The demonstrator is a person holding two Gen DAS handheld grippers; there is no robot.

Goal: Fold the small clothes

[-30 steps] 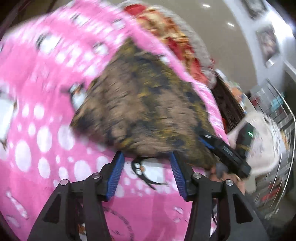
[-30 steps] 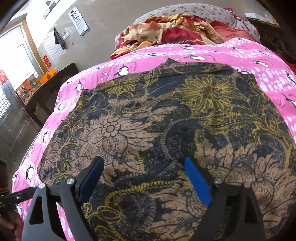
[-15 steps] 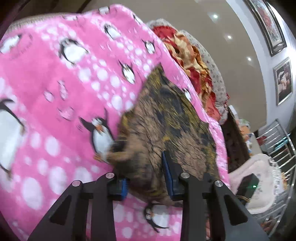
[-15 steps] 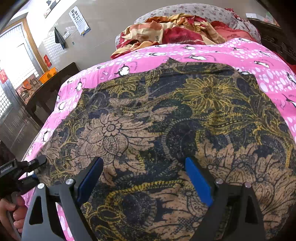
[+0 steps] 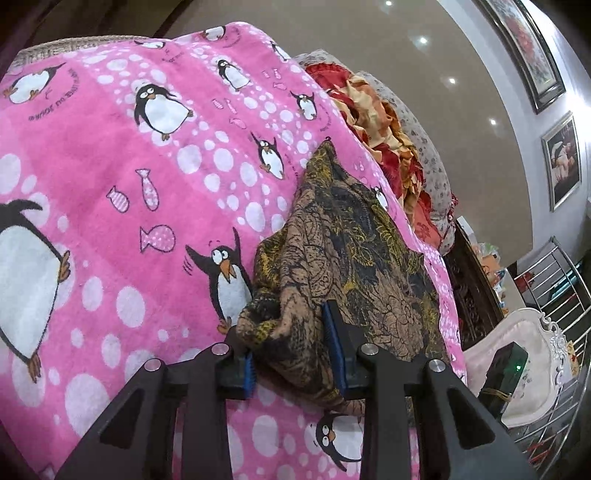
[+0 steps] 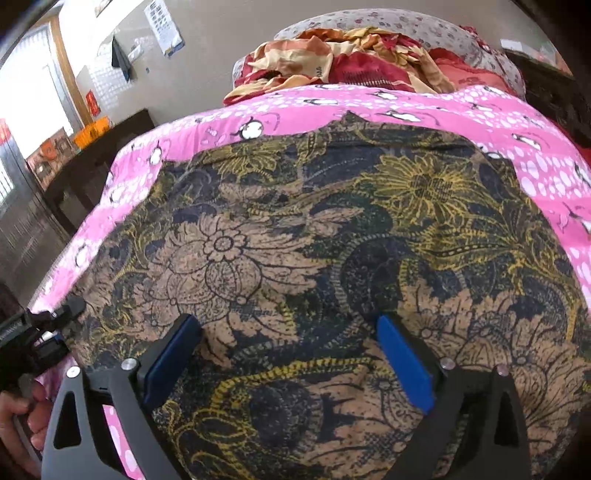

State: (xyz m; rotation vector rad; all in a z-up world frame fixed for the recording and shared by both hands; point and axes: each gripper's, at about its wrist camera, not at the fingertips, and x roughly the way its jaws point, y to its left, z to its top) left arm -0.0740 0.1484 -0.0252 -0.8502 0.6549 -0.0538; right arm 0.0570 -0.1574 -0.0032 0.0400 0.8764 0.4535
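pink fleece printed with penguins, fish and white dots covers the bed as a blanket (image 5: 122, 184), and a crumpled red and yellow cloth (image 6: 332, 55) is heaped at its far end against a grey flowered pillow (image 6: 406, 26). framed pictures (image 5: 561, 162) are hung on the wall seen from the left wrist, and a dark wooden table (image 6: 99, 147) is placed by a bright window in the right wrist view.

a small garment (image 6: 314, 240) in brown, dark blue and yellow floral print is spread flat on the blanket. one edge of it is bunched up and pinched by the left gripper (image 5: 295, 350), whose blue pads (image 5: 334, 350) have just been drawn together onto the fold; the gathered fabric is lifted slightly off the blanket there, while the rest is left lying flat beyond.

the right gripper (image 6: 288, 362) is held low over the near part of the garment with its jaws spread wide, having just been opened further; nothing is clamped between them, and whether the tips touch the fabric cannot be told. at the left edge of that view the other gripper is seen held in a hand (image 6: 18, 417).
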